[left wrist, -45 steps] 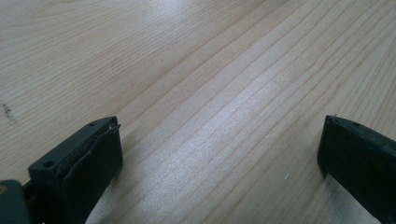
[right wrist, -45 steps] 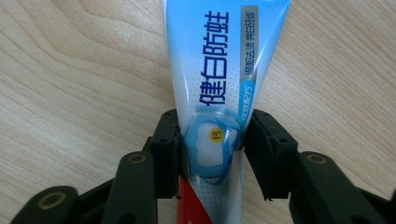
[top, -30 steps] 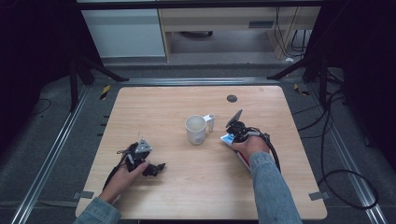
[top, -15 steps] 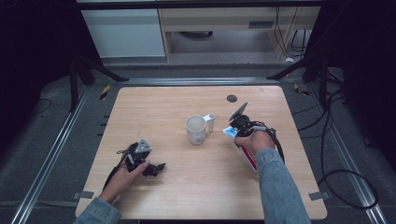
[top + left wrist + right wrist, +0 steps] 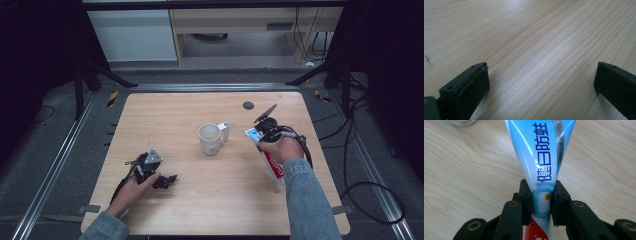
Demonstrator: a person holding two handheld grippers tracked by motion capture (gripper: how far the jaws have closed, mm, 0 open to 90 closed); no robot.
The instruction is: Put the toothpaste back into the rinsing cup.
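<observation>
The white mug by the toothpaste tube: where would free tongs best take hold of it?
The mug stands upright, mouth open upward. Its handle isn't clearly visible, so the rim looks best: come from above with the open left tongs, one jaw inside and one outside the wall.

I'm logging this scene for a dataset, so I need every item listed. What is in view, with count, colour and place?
Toothpaste tube: one, blue and white with a red end, at the table's right, clamped between the right gripper's jaws.
Mug: one, white, near the table's centre, upright.
Small cylinder: one, white, just right of the mug; too small to identify.
Round dark spot: one, black, on the table's far right part.
Table: one, light wood.
Cabinet: one, white, beyond the table.
Left gripper: one, black, low over bare wood at the table's near left, jaws wide apart.
Right gripper: one, black, shut on the tube.
Hands: two, each holding a gripper, sleeves blue.
</observation>
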